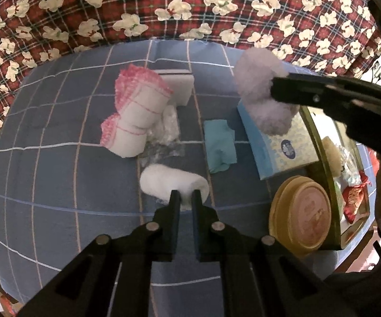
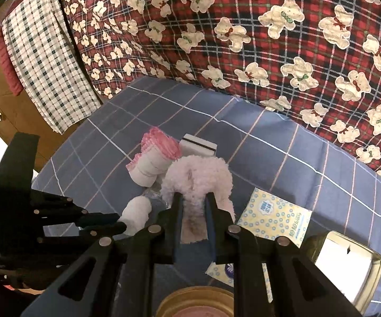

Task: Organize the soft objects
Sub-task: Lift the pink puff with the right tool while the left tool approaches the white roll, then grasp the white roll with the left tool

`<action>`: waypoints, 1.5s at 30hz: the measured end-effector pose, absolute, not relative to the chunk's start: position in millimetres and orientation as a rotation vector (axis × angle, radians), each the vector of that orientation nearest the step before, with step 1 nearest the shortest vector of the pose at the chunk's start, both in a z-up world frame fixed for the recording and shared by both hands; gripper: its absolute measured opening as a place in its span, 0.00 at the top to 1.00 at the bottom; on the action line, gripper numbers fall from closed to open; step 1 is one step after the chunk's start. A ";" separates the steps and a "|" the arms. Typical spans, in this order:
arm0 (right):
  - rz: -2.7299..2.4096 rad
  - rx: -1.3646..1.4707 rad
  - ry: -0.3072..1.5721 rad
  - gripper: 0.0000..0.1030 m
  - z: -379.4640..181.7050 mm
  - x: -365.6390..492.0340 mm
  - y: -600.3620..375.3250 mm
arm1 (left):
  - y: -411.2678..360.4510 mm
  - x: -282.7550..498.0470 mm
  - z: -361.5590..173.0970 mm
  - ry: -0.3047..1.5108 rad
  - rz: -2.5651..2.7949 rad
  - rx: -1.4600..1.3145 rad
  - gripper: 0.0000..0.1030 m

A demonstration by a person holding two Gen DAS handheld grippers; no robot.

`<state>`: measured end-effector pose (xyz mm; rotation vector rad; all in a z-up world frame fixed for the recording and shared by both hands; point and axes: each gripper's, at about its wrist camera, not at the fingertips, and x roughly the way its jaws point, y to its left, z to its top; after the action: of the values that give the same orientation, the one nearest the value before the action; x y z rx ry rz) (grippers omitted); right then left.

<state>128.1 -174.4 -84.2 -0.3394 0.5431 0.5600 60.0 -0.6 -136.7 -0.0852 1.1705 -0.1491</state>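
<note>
My left gripper (image 1: 185, 192) is shut on a white fluffy roll (image 1: 172, 182) that lies on the blue checked sheet (image 1: 58, 174). The roll also shows in the right wrist view (image 2: 136, 215). My right gripper (image 2: 193, 196) is shut on a pale pink fluffy piece (image 2: 198, 178) and holds it in the air above a blue tissue pack (image 1: 282, 142). The pink piece (image 1: 259, 87) and the right gripper (image 1: 273, 89) show in the left wrist view. The left gripper (image 2: 123, 223) shows at the left of the right wrist view.
A stack of pink-edged white cloths (image 1: 135, 113), a white sponge block (image 1: 179, 84), crumpled clear plastic (image 1: 164, 137) and a teal cloth (image 1: 219, 145) lie on the sheet. A round tan lid (image 1: 300, 212) and a metal tin (image 1: 348, 185) sit at the right. A red plaid bear blanket (image 1: 190, 8) lies behind.
</note>
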 end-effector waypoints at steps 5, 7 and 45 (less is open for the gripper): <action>0.560 -0.337 0.537 0.83 -82.9 126.2 -176.0 | -0.5 56.4 -131.6 1.159 -0.150 -0.088 1.00; 0.560 -0.334 0.535 0.83 -82.1 124.9 -176.7 | -0.5 55.0 -129.2 1.152 -0.152 -0.091 1.00; 0.533 -0.374 0.537 0.82 -88.3 113.3 -187.9 | -12.9 79.4 -202.1 1.364 -0.045 -0.219 0.55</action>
<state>113.3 -187.9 -88.3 -0.3744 0.5367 0.5334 79.4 -12.9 -202.1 -0.2188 1.3643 -0.0454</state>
